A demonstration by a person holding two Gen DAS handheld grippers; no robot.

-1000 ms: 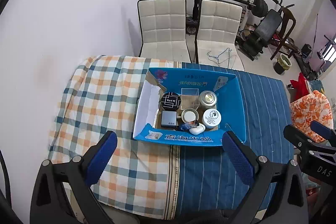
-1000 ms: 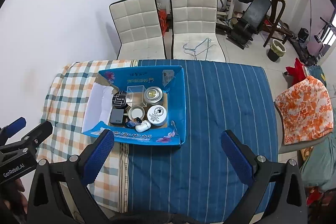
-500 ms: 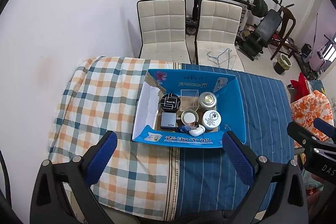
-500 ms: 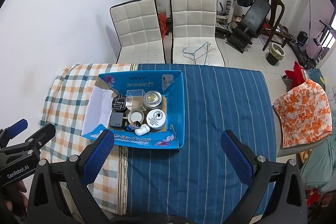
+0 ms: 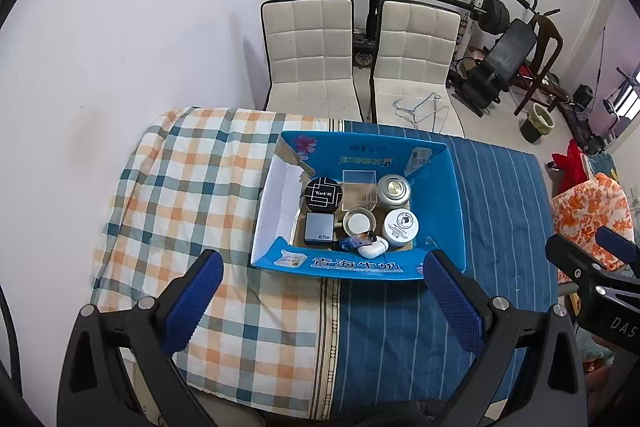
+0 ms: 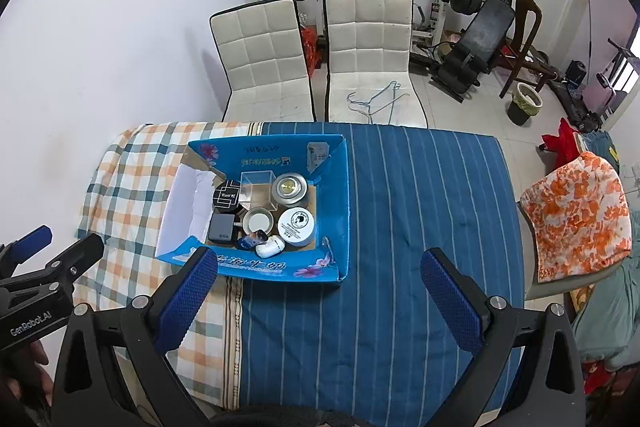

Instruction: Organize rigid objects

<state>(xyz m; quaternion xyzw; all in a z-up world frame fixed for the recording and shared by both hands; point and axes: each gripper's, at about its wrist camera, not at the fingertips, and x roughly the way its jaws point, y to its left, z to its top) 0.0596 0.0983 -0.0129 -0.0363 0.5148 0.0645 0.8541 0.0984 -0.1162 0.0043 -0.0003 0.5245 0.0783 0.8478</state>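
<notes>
Both tongs have drawn back and higher, so the open blue cardboard box (image 5: 436, 187) of small rigid containers now sits mid-frame on the cloth-covered surface (image 5: 192, 179), ahead of the spread, empty left tongs (image 5: 320, 303) and up-left of the spread, empty right tongs (image 6: 320, 301).

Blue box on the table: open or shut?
Open. The blue box has its flaps spread, with the jars inside in plain view.
</notes>
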